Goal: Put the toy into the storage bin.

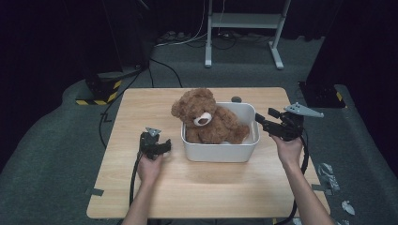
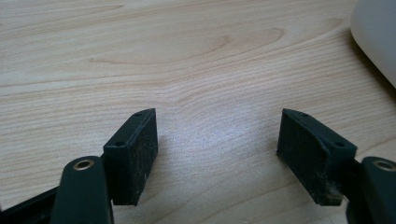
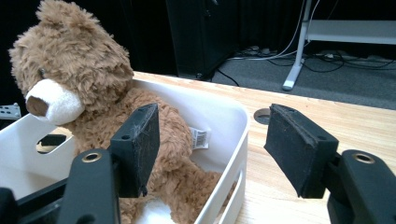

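A brown teddy bear [image 1: 206,117] sits upright inside a white plastic bin [image 1: 220,151] at the middle of the wooden table [image 1: 141,108]. My left gripper [image 1: 162,146] rests low on the table just left of the bin, open, with bare wood between its jaws [image 2: 217,135]. My right gripper [image 1: 263,123] hovers at the bin's right rim, open and pointing at the bear. In the right gripper view, the bear [image 3: 93,88] and the bin's rim [image 3: 233,121] lie beyond the open jaws [image 3: 212,140], which hold nothing.
The bin's white corner [image 2: 378,37] shows at the left gripper view's upper right. A round hole [image 3: 262,114] is cut in the tabletop behind the bin. A white desk frame [image 1: 244,28] and cables stand on the floor beyond the table.
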The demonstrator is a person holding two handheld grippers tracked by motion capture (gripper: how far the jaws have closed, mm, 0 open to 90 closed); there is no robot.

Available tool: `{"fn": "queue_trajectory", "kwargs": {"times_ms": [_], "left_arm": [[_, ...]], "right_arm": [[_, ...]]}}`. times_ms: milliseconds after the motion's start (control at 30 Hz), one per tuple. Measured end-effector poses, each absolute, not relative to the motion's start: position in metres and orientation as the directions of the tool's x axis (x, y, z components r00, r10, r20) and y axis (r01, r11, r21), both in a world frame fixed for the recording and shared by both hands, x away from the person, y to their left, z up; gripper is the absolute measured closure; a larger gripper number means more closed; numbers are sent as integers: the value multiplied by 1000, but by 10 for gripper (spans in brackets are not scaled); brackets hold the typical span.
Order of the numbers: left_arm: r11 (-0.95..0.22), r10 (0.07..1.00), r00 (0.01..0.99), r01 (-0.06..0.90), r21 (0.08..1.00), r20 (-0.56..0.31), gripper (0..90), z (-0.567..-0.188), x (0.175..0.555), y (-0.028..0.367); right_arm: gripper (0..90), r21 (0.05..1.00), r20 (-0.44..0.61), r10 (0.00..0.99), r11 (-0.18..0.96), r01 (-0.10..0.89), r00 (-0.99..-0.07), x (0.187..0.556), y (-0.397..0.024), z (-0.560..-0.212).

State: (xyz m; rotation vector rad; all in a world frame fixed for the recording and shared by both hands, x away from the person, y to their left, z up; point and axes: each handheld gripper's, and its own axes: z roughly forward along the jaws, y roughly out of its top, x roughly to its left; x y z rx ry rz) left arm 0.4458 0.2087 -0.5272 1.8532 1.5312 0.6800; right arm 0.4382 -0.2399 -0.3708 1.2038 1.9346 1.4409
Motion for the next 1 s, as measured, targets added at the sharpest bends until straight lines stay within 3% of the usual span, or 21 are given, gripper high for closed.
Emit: {"fn": "queue_trajectory", "kwargs": {"times_ms": [1000], "left_arm": [[-124, 982, 191, 655, 745, -4, 288, -527, 446, 209]], "right_arm": [[358, 920, 166, 851, 49, 389, -499, 432, -254, -376]]}}
